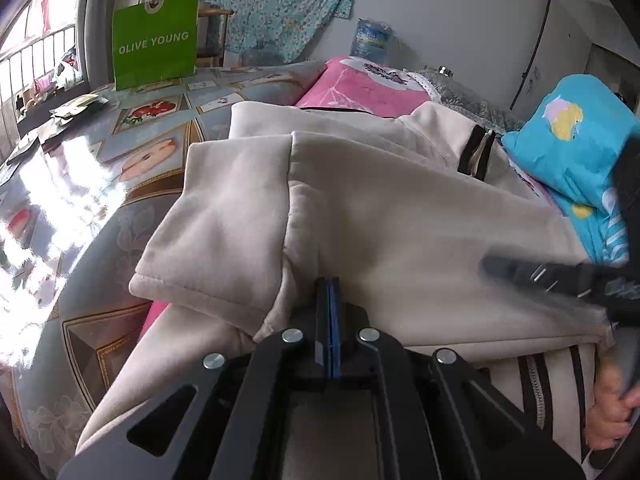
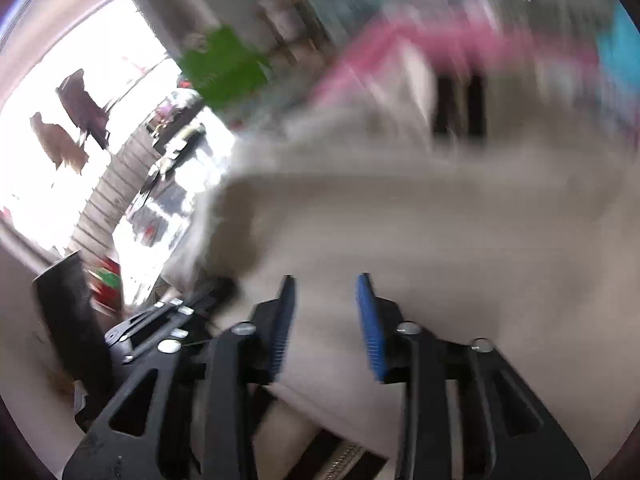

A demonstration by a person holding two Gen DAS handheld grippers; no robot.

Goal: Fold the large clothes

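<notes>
The cream fleece zip jacket with black-and-white striped trim [image 1: 380, 208] lies spread across the bed, partly over the pink floral bedsheet [image 1: 360, 84] and just beside the glossy fruit-print tablecloth [image 1: 132, 152]. 1 sleeve [image 1: 224, 220] is folded in over the body, its cuff end nearest my left camera.

My left gripper [image 1: 329, 296] points steeply down at the jacket with its blue pads pressed fully together at a fold of fleece near the sleeve seam. I cannot confirm from this view whether cloth is pinched between them or whether they merely rest against it.

My right gripper [image 2: 326, 292] hovers over the jacket body with its jaws parted and nothing between the pads. Its view is heavily blurred, so I judge contact there as not established. In the left view, it enters from the right edge, a hand [image 1: 612, 408] behind it.

I judge the placement as preparation: the left end anchors the fold line while the right seeks a second hold.

Beyond the jacket: a turquoise printed pillow [image 1: 568, 148] and a green paper shopping bag [image 1: 156, 44].
</notes>
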